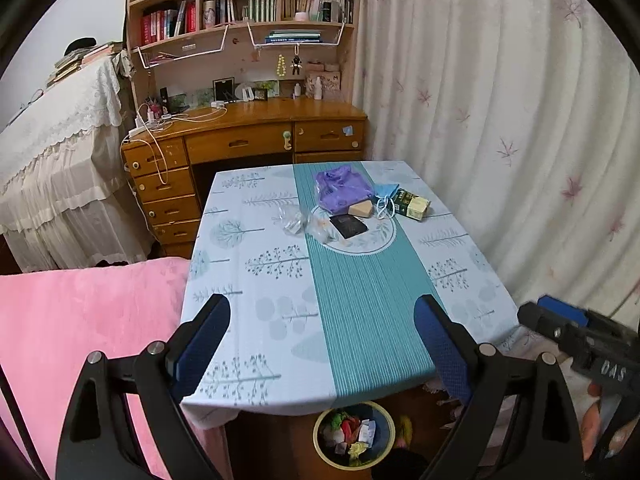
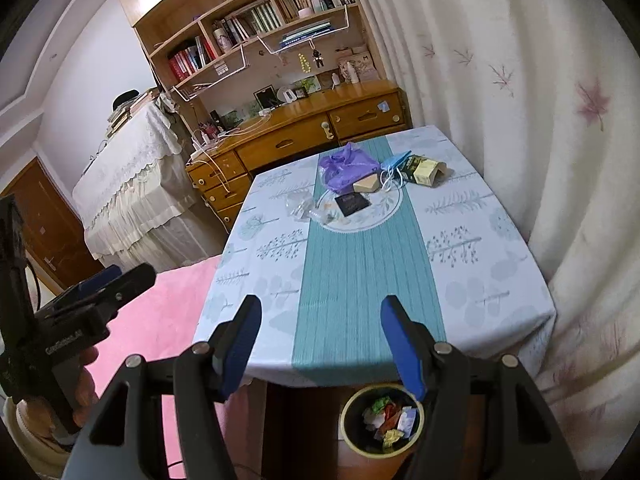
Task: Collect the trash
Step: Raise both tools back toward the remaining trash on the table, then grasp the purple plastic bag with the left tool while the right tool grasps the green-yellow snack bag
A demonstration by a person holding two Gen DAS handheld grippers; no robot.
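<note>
Trash lies at the far end of the table (image 1: 280, 320): a purple plastic bag (image 1: 340, 192), a tan wedge (image 1: 361, 209), a black packet (image 1: 349, 225), a blue face mask (image 1: 386, 196), a green and yellow carton (image 1: 412, 204) and clear crumpled plastic (image 1: 294, 220). A round bin (image 1: 354, 436) with several scraps stands on the floor below the table's near edge. My left gripper (image 1: 320, 320) is open and empty above the near edge. My right gripper (image 2: 320, 320) is open and empty too. The same trash shows in the right wrist view: bag (image 2: 346, 168), carton (image 2: 424, 172), bin (image 2: 382, 420).
A pink bed cover (image 1: 88, 328) lies left of the table. A patterned curtain (image 1: 520, 120) hangs on the right. A wooden desk with drawers and bookshelves (image 1: 248, 136) stands behind the table. A cloth-covered piece of furniture (image 1: 52, 152) is at the far left.
</note>
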